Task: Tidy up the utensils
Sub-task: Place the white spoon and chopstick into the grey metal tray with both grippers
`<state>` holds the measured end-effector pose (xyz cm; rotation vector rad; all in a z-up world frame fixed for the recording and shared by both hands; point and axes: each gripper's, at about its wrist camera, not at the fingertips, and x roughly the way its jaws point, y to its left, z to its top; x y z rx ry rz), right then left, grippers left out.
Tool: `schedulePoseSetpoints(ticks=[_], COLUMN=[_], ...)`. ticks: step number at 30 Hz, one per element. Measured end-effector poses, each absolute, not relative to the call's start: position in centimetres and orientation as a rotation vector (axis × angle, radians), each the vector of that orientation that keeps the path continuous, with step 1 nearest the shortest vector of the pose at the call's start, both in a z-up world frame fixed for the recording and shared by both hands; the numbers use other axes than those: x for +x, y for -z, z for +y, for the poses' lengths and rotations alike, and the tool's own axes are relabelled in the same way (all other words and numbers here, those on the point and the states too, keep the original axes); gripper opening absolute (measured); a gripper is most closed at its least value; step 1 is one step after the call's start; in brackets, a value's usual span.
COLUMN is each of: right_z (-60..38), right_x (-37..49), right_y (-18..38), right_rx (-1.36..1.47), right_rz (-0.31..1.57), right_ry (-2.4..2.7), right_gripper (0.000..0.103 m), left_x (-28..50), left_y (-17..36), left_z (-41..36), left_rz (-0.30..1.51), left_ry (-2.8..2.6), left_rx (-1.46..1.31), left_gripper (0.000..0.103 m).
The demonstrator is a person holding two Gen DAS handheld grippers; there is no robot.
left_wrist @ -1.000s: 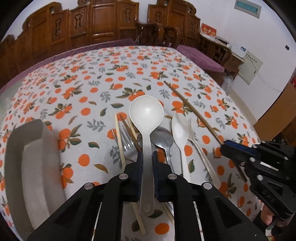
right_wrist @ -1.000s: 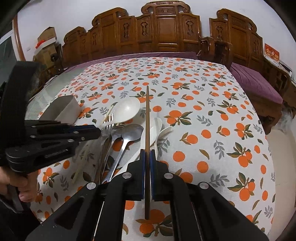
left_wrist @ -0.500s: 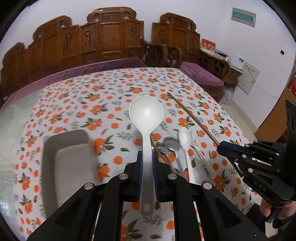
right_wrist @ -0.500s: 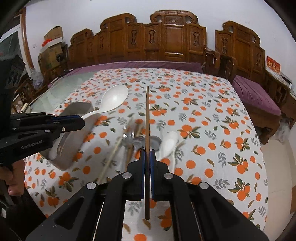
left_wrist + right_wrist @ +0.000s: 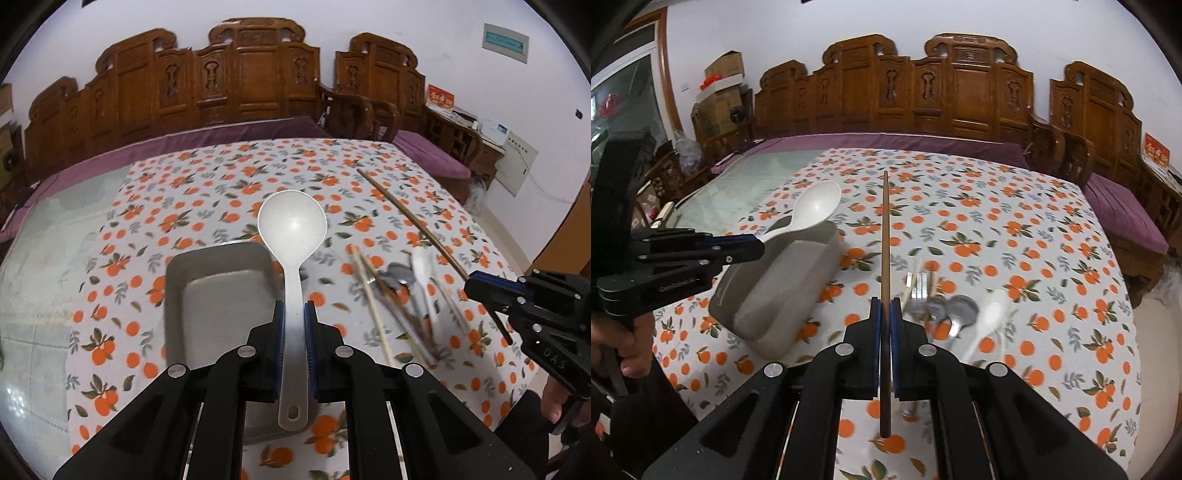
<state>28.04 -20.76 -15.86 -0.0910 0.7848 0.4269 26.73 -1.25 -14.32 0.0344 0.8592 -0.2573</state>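
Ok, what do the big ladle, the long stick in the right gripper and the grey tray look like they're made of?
Ladle: likely plastic or melamine; off-white, faintly speckled, with a soft glossy highlight in the bowl.
Stick: looks like wood or bamboo, a dark brown chopstick; thin, straight, matte.
Tray: probably plastic, possibly ceramic; uniform matte grey with thick rounded walls and no metallic glint.

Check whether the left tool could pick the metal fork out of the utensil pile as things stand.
Probably not: the left tool is shut on the white plastic ladle, above the grey rectangular tray. The metal fork lies off to its right, in the utensil pile.
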Motion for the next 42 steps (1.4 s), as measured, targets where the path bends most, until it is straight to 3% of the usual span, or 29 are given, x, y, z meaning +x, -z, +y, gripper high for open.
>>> schedulePoseSetpoints(ticks=[19, 21, 25, 31, 33, 42], right_z=[-14.2, -13.8, -13.1, -11.5, -10.9, -8.1], right_x=[29.5, 29.5, 29.6, 29.8, 30.0, 30.8], right_y=[18.7, 18.8, 18.8, 19.1, 19.3, 20.5], right_rx=[-0.113, -0.114, -0.109, -0.09, -0.083, -0.06], right_rz=[0.849, 0.853, 0.858, 0.862, 0.869, 0.898], right_ry=[-0.514, -0.517, -0.528, -0.55, -0.558, -0.579], right_gripper=[0.006, 0.006, 0.006, 0.006, 0.006, 0.006], left_x=[28.7, 28.6, 28.1, 27.5, 27.5, 27.1], left_y=[21.0, 20.8, 19.8, 17.4, 17.0, 15.0], left_z=[3.7, 3.9, 4.9, 7.0, 7.6, 10.2], left_rz=[0.963, 0.951, 0.904, 0.834, 0.816, 0.75], left_ry=[0.185, 0.176, 0.167, 0.15, 0.128, 0.078], left_rx=[0.013, 0.015, 0.0, -0.037, -0.029, -0.042], left_gripper=[0.012, 0.026, 0.036, 0.065, 0.081, 0.093])
